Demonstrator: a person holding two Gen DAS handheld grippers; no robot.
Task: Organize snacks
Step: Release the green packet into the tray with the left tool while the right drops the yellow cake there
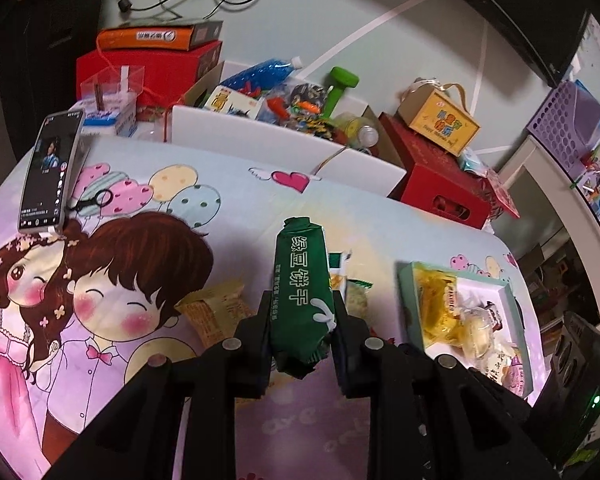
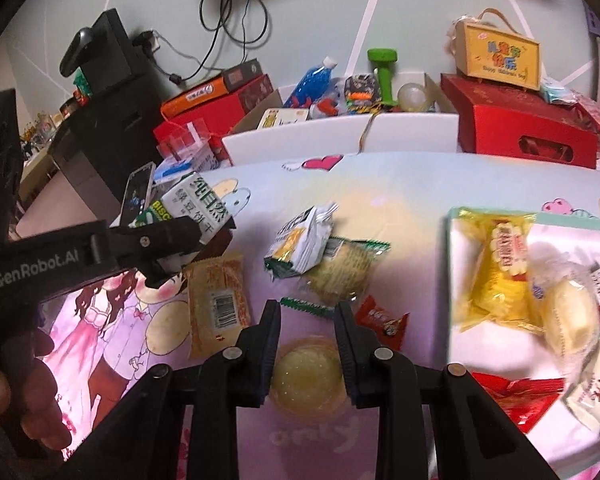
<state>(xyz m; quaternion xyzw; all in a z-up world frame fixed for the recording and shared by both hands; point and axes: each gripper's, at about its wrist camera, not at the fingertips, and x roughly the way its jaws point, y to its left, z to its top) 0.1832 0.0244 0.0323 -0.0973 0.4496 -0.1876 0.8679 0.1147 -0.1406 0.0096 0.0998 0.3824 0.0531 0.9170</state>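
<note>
My left gripper (image 1: 300, 312) is shut on a green mung-bean biscuit pack (image 1: 302, 288) and holds it above the cartoon tablecloth; the same pack (image 2: 198, 208) shows in the right wrist view between the left gripper's fingers (image 2: 168, 240). My right gripper (image 2: 307, 310) is open and empty over a round yellow jelly cup (image 2: 306, 376). Loose snacks lie ahead of it: an orange packet (image 2: 218, 304), a white-green packet (image 2: 302, 240), a clear-wrapped cracker (image 2: 340, 268), a red candy (image 2: 384, 320). A mint tray (image 2: 454, 280) at the right holds several snacks; it also shows in the left wrist view (image 1: 408, 292).
A phone (image 1: 50, 172) stands at the table's left. Behind the table are a white box of toys (image 1: 284, 136), red boxes (image 1: 440, 188) and a yellow gift box (image 1: 440, 120). A black unit (image 2: 100, 120) stands at the left.
</note>
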